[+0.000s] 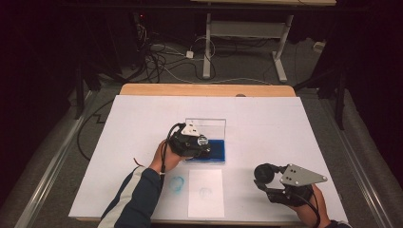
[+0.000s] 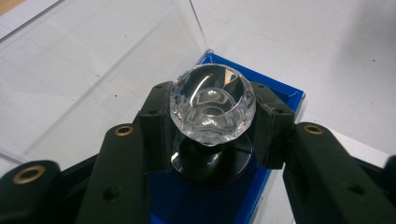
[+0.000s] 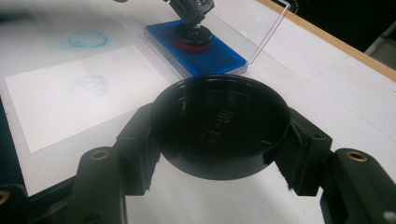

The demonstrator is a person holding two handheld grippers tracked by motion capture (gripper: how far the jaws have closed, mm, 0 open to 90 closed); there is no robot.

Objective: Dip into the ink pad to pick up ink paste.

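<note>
Stamp: one round stamp with a clear faceted knob (image 2: pixel 212 103) and a black base; my left jaws pinch the knob from both sides, and its base presses down on the pad.
Ink pad: one blue rectangular ink pad (image 1: pixel 216 149) in a clear plastic case, its one transparent lid (image 1: pixel 209 126) standing open behind it, near the middle of the worktop.
Left gripper: my left gripper (image 1: pixel 195 142) hangs over the pad, jaws narrowed and gripping the stamp knob.
Cap: one round, shallow black plastic cap (image 3: pixel 219 122), hollow side up, clamped between my right jaws above the near right part of the worktop, well apart from the pad.
Right gripper: my right gripper (image 1: pixel 266 178) has its jaws closed on the cap's rim at both sides.
Paper: one white rectangular sheet (image 1: pixel 206 192) lying just in front of the pad, carrying one faint round print.
Marks: one blue ring smudge (image 1: pixel 177 183) on the white covering, just left of the sheet.
Worktop: one wooden worktop (image 1: pixel 204 89) under a white covering, with a strip of wood bare at the far edge.
</note>
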